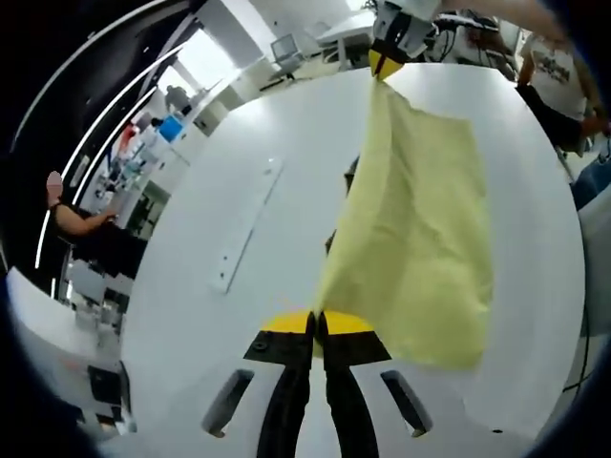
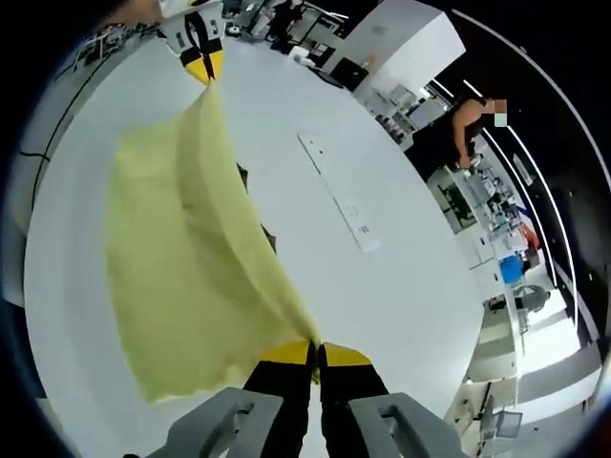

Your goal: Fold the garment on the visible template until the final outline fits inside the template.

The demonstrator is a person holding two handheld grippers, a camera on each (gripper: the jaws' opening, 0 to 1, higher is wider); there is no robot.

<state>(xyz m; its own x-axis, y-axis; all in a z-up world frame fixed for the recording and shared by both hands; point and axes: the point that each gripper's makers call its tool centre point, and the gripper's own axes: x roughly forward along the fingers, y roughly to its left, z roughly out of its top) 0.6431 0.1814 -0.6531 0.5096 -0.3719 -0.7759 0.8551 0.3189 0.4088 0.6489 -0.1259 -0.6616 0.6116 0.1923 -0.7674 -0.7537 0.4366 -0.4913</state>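
Observation:
A pale yellow garment [image 1: 420,239] hangs stretched in the air between my two grippers, above a white table [image 1: 191,315]. In the left gripper view my left gripper [image 1: 318,322] is shut on one corner of it at the bottom. My right gripper [image 1: 387,63] holds the far corner at the top. In the right gripper view the right gripper [image 2: 317,355] is shut on the garment [image 2: 181,267], and the left gripper [image 2: 203,61] pinches the opposite end. A dark shape [image 1: 350,176] peeks from behind the cloth on the table; most of it is hidden.
A long white strip [image 1: 246,224] with small holes lies flat on the table beside the garment, also in the right gripper view as the strip [image 2: 336,202]. A person [image 1: 76,224] sits at desks to the left; another person [image 1: 558,76] stands past the table's far edge.

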